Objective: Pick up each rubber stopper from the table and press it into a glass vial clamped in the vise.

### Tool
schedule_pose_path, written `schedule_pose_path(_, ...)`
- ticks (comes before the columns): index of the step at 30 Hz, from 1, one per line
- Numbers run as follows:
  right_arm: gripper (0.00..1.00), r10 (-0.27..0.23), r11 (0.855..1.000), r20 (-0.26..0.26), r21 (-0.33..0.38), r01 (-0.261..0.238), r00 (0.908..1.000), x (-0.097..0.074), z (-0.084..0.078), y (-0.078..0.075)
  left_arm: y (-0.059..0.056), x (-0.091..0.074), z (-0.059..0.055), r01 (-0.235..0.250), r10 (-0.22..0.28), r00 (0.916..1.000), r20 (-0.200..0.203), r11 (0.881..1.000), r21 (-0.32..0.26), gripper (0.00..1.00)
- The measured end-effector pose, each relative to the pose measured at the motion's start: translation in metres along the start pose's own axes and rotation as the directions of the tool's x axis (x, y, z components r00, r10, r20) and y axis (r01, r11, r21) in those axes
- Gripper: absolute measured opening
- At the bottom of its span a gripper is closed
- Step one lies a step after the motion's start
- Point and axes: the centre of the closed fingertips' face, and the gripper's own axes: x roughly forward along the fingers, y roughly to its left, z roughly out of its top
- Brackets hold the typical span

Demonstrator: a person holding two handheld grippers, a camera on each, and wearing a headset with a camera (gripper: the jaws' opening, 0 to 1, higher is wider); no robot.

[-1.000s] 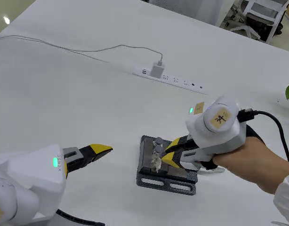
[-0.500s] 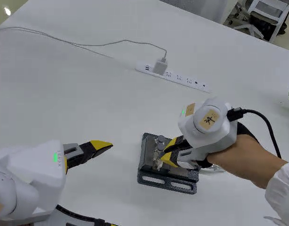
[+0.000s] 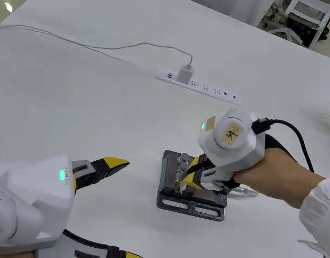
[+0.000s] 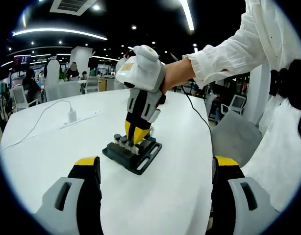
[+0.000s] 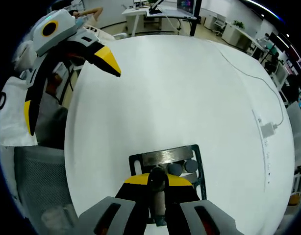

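A small black vise (image 3: pixel 178 203) sits on the white table and holds a row of glass vials. Two of them (image 5: pixel 175 169) carry dark stoppers. My right gripper (image 3: pixel 191 175) points steeply down over the near end of the row. Its yellow tips (image 5: pixel 158 180) are shut on a dark rubber stopper (image 5: pixel 158 176) that sits on top of a vial. My left gripper (image 4: pixel 156 164) hovers to the left of the vise (image 4: pixel 140 161), open wide with nothing between its fingers. In the head view the left gripper (image 3: pixel 123 208) is at the lower left.
A white power strip (image 3: pixel 200 87) with a plugged-in charger lies at the back, and its cable (image 3: pixel 90 47) trails off to the left. Office chairs (image 3: pixel 294 16) stand beyond the table's far right edge. Bare white tabletop surrounds the vise.
My right gripper has tipped more steeply and settled a little left over the vial row. The left gripper holds its place, still open. The head camera has shifted slightly.
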Motion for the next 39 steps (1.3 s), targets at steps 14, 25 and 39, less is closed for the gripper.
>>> schedule_pose_path(14,0.05,0.005,0.998,-0.087,-0.063,-0.011,0.9962,0.0003,0.0013,0.0004,0.0018,-0.0011,0.0010,-0.002,0.002,0.9999,0.014,1.000,-0.012,0.93)
schedule_pose_path(25,0.05,0.030,0.999,-0.117,-0.030,-0.034,0.9926,0.0027,0.0016,0.0001,0.0045,-0.0021,0.0024,-0.008,0.009,0.9995,0.030,1.000,-0.029,0.92)
schedule_pose_path(39,0.07,0.035,0.999,-0.076,-0.024,-0.037,0.9965,0.0018,0.0003,0.0005,0.0059,-0.0010,0.0054,-0.010,0.011,0.9994,0.032,1.000,-0.028,0.92)
